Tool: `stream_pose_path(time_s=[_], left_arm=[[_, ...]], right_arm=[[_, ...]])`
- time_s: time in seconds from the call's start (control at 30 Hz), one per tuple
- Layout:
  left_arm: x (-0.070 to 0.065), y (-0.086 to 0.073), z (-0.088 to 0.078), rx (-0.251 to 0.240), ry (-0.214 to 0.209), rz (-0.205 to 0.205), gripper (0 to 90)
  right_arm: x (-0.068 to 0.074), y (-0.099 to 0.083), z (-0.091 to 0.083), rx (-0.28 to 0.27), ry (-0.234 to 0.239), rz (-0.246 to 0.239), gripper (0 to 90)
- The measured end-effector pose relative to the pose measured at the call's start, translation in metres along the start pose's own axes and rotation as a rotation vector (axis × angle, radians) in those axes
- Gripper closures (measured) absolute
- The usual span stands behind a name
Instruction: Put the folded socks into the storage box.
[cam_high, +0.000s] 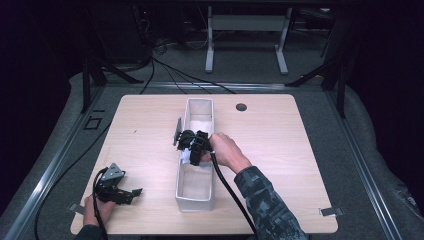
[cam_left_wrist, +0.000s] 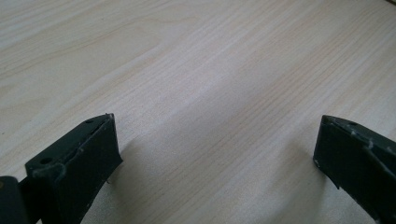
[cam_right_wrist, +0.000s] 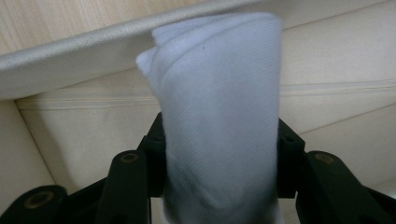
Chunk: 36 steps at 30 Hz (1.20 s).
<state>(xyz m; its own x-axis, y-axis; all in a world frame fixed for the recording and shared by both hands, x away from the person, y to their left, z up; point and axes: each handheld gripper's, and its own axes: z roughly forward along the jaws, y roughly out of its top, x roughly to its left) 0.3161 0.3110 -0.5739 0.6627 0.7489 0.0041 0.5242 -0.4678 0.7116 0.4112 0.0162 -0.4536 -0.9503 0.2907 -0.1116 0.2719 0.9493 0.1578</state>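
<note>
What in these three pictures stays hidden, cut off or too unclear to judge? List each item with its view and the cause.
- Rolled white cloth: lower end cut off by the bottom edge, right gripper view.
- Long white bin: mid-floor hidden by the right gripper and hand, high view.
- Left gripper: body cut off by the frame, left gripper view.
- Table: its dark hole is too small to make out, high view.

your right gripper (cam_high: 192, 148) is black and pinches a plain white cloth (cam_right_wrist: 219, 116). the long fabric bin (cam_high: 196, 197) is off-white, the table (cam_high: 280, 150) pale wood with fine grain. your sleeve (cam_high: 265, 200) is grey camouflage. the left gripper (cam_high: 120, 192) is black too.
</note>
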Motion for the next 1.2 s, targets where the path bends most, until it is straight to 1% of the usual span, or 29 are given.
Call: stream_pose_path(time_s=[0.13,0.17,0.2,0.57,0.7,0.93,1.03,1.2], left_arm=[[0.0,0.0,0.0,0.0,0.0,0.0,0.1],[0.0,0.0,0.0,0.0,0.0,0.0,0.1],[0.0,0.0,0.0,0.0,0.0,0.0,0.1],[0.0,0.0,0.0,0.0,0.0,0.0,0.1],[0.0,0.0,0.0,0.0,0.0,0.0,0.1],[0.0,0.0,0.0,0.0,0.0,0.0,0.1],[0.0,0.0,0.0,0.0,0.0,0.0,0.1],[0.0,0.0,0.0,0.0,0.0,0.0,0.1]], right_arm=[[0.0,0.0,0.006,0.008,0.009,-0.001,52.4],[0.001,0.0,0.009,-0.005,0.002,0.001,52.4],[0.0,0.0,0.009,0.01,0.008,0.0,52.4],[0.002,0.0,0.012,0.009,-0.005,-0.002,51.0],[0.002,-0.001,0.013,0.007,-0.003,0.002,50.8],[0.003,-0.002,0.017,0.016,-0.008,-0.003,50.3],[0.004,-0.002,0.019,0.021,-0.019,-0.006,50.3],[0.006,-0.002,0.024,0.036,-0.013,-0.013,44.3]])
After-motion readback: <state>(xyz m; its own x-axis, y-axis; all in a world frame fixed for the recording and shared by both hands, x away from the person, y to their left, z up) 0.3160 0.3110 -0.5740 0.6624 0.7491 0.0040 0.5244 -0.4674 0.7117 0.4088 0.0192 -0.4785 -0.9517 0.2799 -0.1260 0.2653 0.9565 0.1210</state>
